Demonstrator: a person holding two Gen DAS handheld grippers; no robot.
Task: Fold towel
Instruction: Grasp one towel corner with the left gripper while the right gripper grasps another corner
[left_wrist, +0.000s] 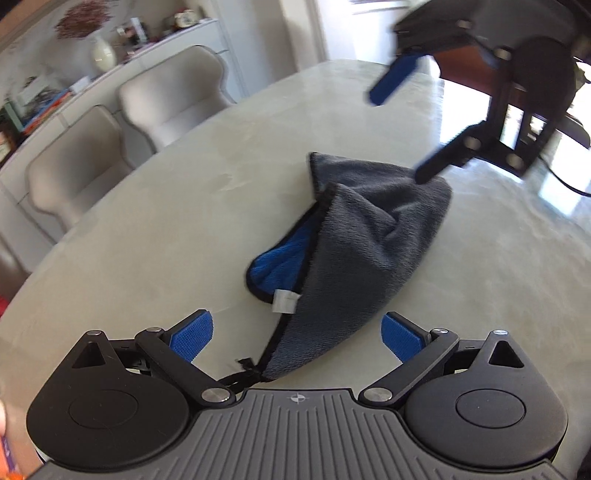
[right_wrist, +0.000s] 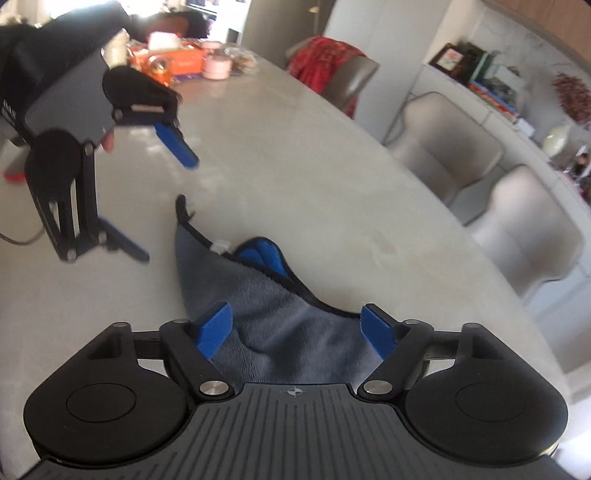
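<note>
Grey towel (left_wrist: 365, 236) lying crumpled on the pale marble surface (left_wrist: 184, 229), roughly mid-surface, folded over itself with the blue inner side (left_wrist: 280, 262) showing along one edge (white tag (left_wrist: 286, 300) and black hanging loop (left_wrist: 245, 369) at the near corner in the left wrist view). Left gripper (left_wrist: 295, 336) hovering just short of that corner, jaws spread wide, nothing between them. Right gripper (right_wrist: 297, 332) over the opposite end of the towel, jaws likewise spread, cloth below them but not pinched. Beige chairs (left_wrist: 122, 147) along the far edge of the surface. Cluttered items (right_wrist: 184, 59) at the distant end in the right wrist view.
</note>
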